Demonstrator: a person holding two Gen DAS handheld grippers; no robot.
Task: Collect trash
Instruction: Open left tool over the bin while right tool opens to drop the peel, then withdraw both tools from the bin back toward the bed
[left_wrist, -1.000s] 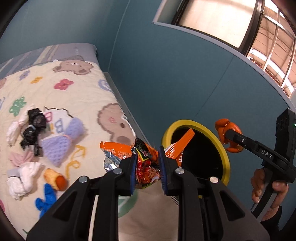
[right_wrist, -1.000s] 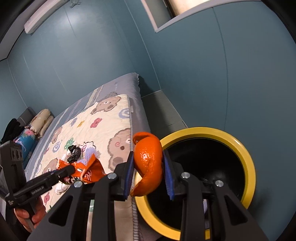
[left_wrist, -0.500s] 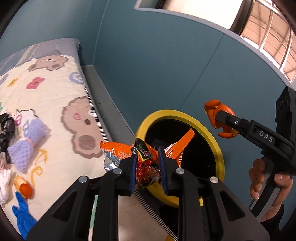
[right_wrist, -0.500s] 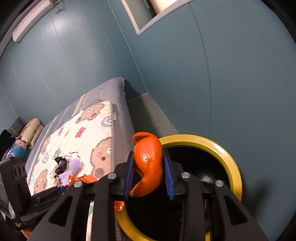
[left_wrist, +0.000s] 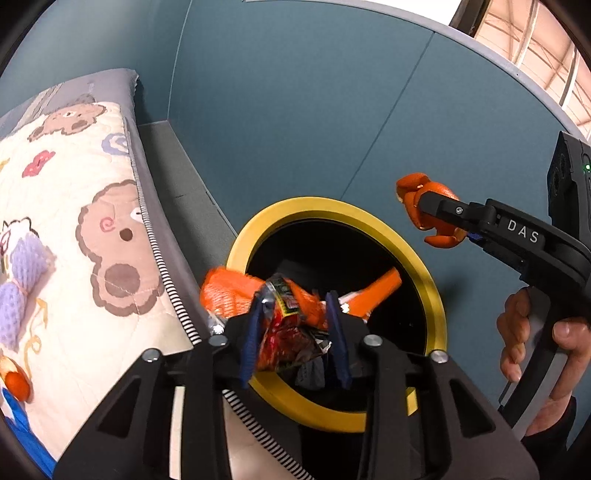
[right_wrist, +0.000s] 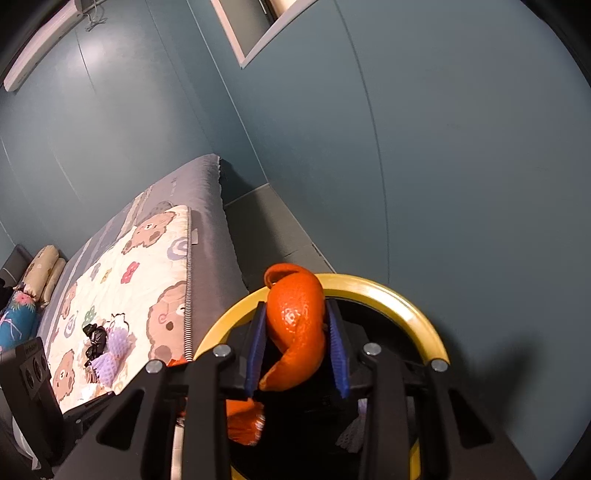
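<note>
Yellow-rimmed bin: left fingers just parting round wrapper; right fingers pinch peel.

Bin floor (dark) unreadable

Even indoor light, daylight glare from window upper right. Soft shadow on wall far right. Snack wrapper slightly motion-blurred, probably. Heavy fisheye bending, dark vignetted corners.

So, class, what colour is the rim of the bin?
Yellow: the bin's rim is bright yellow around a black inside, clearest in the left wrist view.
</note>
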